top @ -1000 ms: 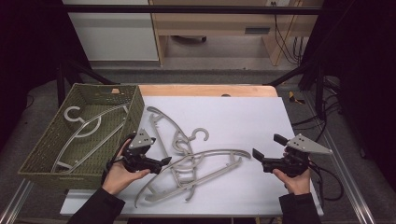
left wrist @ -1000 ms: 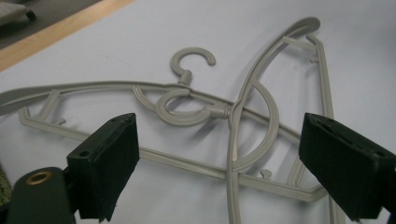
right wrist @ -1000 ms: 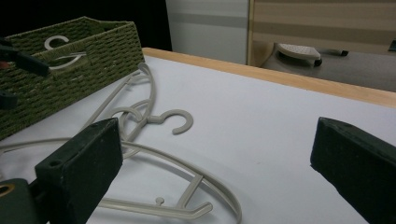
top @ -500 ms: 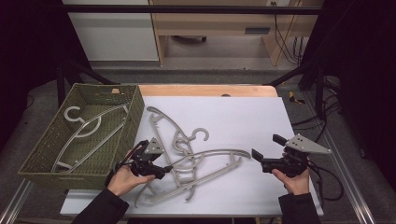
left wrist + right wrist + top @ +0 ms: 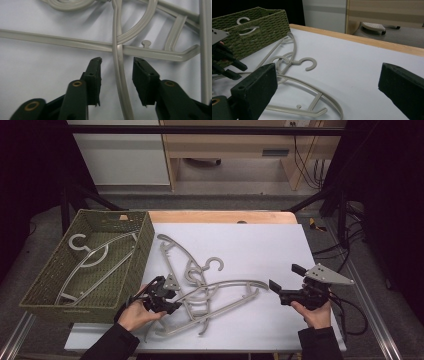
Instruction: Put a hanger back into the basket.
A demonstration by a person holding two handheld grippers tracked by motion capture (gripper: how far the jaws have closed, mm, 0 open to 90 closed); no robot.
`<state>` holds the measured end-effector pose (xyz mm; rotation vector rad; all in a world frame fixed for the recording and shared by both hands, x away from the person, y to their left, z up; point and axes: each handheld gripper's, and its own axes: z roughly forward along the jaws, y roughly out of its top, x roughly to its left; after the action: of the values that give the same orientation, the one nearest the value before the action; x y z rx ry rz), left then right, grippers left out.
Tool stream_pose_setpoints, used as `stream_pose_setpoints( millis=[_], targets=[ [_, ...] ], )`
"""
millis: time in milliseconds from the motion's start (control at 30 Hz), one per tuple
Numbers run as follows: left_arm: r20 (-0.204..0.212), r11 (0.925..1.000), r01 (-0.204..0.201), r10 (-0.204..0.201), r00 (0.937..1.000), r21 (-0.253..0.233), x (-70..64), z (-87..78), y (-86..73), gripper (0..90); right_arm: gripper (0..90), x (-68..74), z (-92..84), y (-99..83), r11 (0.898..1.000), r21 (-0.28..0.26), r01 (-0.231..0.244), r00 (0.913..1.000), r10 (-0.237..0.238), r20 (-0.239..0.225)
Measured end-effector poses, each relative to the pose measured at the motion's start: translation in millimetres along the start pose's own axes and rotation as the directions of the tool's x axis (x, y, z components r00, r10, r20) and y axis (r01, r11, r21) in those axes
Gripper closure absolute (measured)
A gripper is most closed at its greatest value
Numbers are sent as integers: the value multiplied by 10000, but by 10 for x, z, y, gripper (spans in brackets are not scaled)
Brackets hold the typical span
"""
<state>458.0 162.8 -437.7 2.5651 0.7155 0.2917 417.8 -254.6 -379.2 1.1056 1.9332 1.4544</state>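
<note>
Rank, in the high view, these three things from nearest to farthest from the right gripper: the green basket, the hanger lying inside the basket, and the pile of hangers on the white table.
From the right gripper:
1. Pile of hangers, table centre, on its left.
2. Green basket, at the table's left edge.
3. Hanger in the basket, farther left, inside.

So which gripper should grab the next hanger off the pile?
Left. The left gripper is open with a hanger bar between its fingers. The right gripper is open over bare table, off to the pile's side.

Both grippers black plastic: left gripper [image 5: 172, 306], right gripper [image 5: 283, 283]. Brass-coloured rivets at jaw pivots. Right carries grey three-cornered plate, trailing black cable. Person's sleeves dark.
</note>
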Motion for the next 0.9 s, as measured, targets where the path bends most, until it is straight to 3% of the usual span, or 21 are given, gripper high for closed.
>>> stream_pose_setpoints(
  millis=[467, 700, 900],
  targets=[
    [78, 9987, 327, -330, 9994, 388, 10, 97, 18, 786, 24, 0, -1, 1, 10000, 9, -12, 10000, 12, -16],
    [-140, 9977, 582, -577, 9982, 355, 3, 97, 15, 806, 24, -1, -2, 1, 10000, 16, -4, 10000, 4, -6],
    [-64, 9959, 894, -893, 9960, 122, 17, 85, -13, 816, 24, -8, -5, 0, 10000, -2, 15, 10000, -15, 16]
  ],
)
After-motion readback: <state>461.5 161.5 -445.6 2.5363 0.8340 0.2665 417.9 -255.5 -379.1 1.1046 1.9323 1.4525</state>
